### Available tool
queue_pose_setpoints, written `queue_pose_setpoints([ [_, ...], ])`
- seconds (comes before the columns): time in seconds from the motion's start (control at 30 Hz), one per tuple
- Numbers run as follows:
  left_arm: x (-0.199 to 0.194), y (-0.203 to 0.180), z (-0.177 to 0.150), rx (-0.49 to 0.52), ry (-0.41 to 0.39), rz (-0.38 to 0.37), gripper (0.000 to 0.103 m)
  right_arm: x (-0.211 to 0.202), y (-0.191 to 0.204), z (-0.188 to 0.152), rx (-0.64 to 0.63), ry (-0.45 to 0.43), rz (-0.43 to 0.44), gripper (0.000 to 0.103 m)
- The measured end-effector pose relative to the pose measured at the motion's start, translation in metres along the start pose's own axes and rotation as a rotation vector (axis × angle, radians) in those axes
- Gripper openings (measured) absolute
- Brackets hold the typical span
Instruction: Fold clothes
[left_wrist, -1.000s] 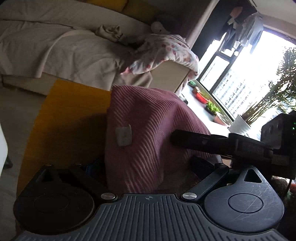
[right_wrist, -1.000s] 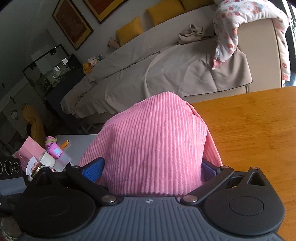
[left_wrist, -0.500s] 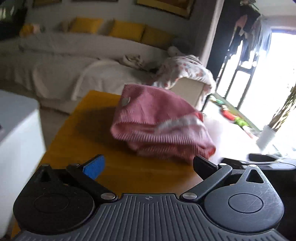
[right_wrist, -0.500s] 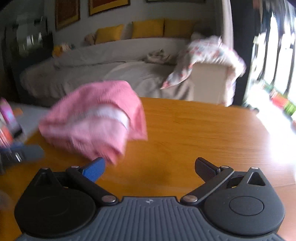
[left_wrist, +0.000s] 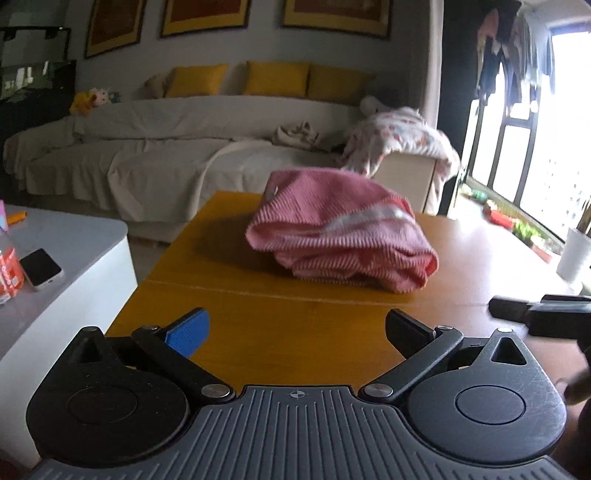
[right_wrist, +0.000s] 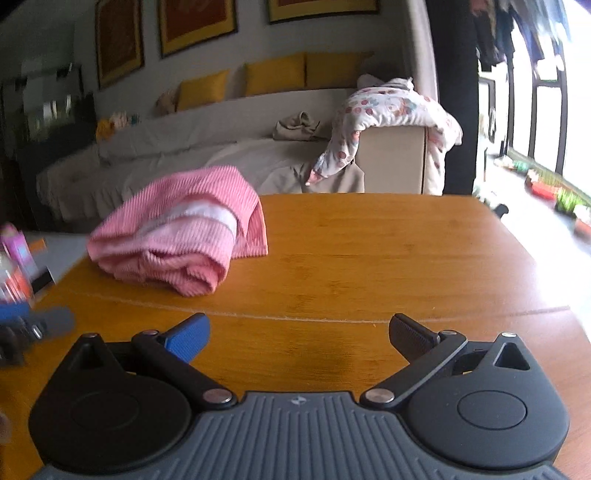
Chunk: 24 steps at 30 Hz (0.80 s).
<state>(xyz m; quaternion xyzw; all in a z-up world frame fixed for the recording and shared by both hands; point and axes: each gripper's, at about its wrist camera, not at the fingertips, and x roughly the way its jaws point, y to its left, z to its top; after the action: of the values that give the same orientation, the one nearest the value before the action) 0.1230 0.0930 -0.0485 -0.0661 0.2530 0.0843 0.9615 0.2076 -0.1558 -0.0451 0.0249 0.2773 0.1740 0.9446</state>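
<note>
Both tools hang empty here: the left gripper (left_wrist: 297, 328) has its fingers spread wide over the wooden table (left_wrist: 258, 325), and the right gripper (right_wrist: 299, 332) is spread just as wide. The pink ribbed garment (left_wrist: 341, 238) lies ahead of the left gripper and ahead-left of the right, untouched, in a rumpled, loosely doubled bundle. I'd call the fold roughly done, though tidying may remain.

The left gripper (left_wrist: 297, 328) is hovering over the wooden table (left_wrist: 258, 332) with its jaws standing wide apart and holding nothing. A pink ribbed garment (left_wrist: 340, 240) is lying bunched on the table ahead, well apart from the fingers.
</note>
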Motion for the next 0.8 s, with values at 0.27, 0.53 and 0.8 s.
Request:
queue_pose_setpoints([
  [0.27, 0.011, 0.005, -0.001, -0.032, 0.061, 0.006, 0.103, 0.001, 0.008, -0.001, -0.028, 0.006, 0.003, 0.103],
  [0.53, 0.009, 0.006, -0.004, -0.050, 0.074, 0.000, 0.103, 0.001, 0.003, 0.000, -0.010, 0.010, 0.027, 0.103],
  [0.8, 0.011, 0.008, -0.004, -0.068, 0.095, -0.006, 0.103, 0.002, 0.001, -0.001, 0.010, 0.022, 0.040, 0.103],
])
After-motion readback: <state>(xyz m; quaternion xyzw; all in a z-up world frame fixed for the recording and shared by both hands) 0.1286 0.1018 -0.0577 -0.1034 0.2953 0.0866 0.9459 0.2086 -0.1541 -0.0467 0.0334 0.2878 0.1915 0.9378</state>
